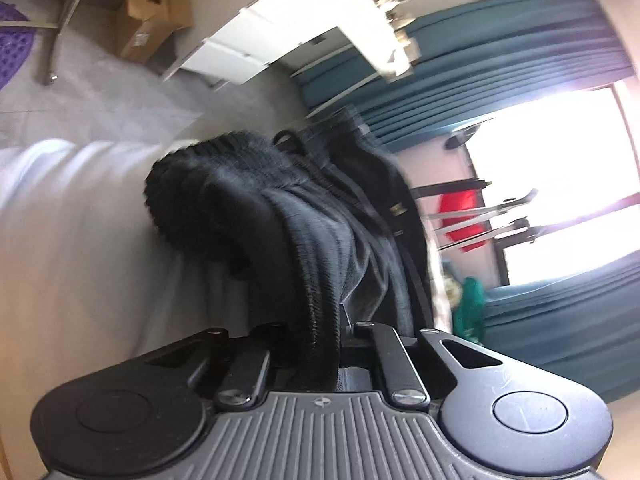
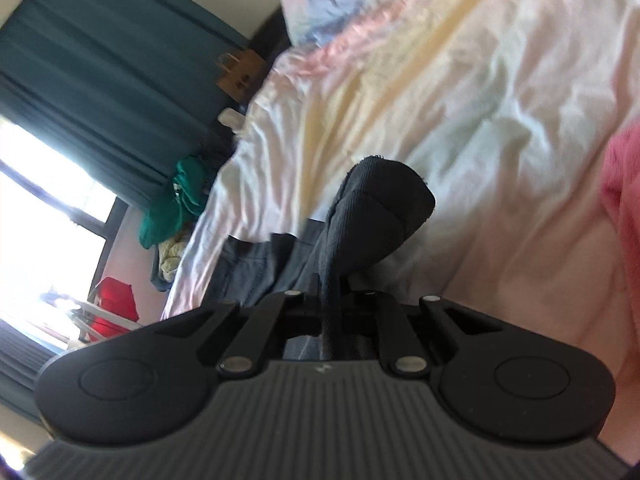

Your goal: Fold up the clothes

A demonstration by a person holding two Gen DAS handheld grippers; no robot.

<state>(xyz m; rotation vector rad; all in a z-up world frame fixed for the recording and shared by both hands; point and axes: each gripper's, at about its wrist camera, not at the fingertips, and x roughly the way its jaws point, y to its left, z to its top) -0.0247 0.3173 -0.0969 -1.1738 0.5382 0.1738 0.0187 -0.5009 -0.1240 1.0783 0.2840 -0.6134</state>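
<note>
— Where the left wrist view is taken first, how is the dark garment (image 1: 312, 216) expected to handle?

— It is judged soft, limp and fairly light, with a thick ribbed hem that is bulkier than the rest. No stiffness is shown, and sagging is to be expected wherever it is unsupported. A ribbed edge or a corner is judged the best place for a hold, since more grip is offered there than on the smooth knit.

— And where is it placed against the left gripper (image 1: 320, 344)?

— It is gathered between the fingers, which are clenched on a ribbed band of it. From there the cloth is bunched ahead of the gripper, lifted above the pale bed surface (image 1: 80, 240), with a drawcord loop (image 1: 286, 138) seen at its far end.

— What is shown in the right wrist view?

— The right gripper (image 2: 328, 300) is likewise closed on a dark fold of the garment (image 2: 380, 216), which is pinched thin between the fingers. Beyond them a rounded, ribbed lump of cloth is held up over the pastel striped sheet (image 2: 460, 100), while another part is draped lower down, toward the bed edge. Whether that part is resting on the sheet cannot be told.
</note>
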